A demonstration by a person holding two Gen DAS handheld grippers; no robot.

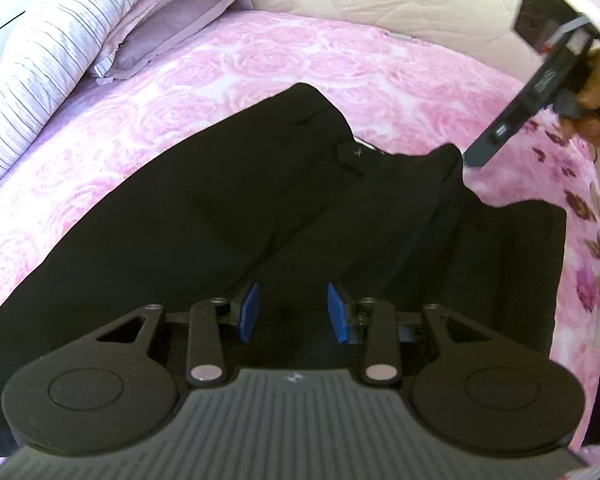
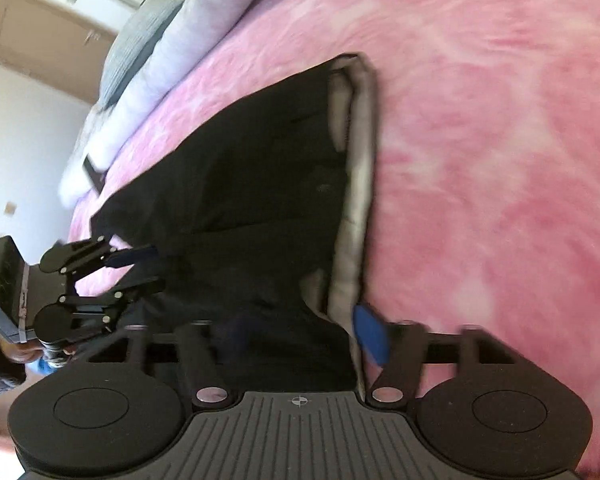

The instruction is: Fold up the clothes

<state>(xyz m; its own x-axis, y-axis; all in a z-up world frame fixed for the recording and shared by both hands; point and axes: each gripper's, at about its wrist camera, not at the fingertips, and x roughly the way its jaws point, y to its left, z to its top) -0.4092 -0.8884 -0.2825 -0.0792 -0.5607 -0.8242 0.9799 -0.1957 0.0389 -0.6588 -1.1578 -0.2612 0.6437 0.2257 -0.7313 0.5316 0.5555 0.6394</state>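
Pink rose-print bed [image 1: 260, 60] under soft, limp black trousers [image 1: 240, 208]; left gripper [image 1: 292, 312] wide above, right gripper [image 2: 300, 336] gaping around grey-lined waistband [image 2: 356, 200] at 12 o'clock, likeliest hold.

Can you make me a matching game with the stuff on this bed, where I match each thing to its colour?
Things:
1. trousers
2. blanket spread under them
3. gripper pads
4. bedding rolled up at the far side

Colours:
A. blue
B. pale with thin stripes
C. black
D. pink with a rose pattern

Right pairs: 1-C, 2-D, 3-A, 4-B.
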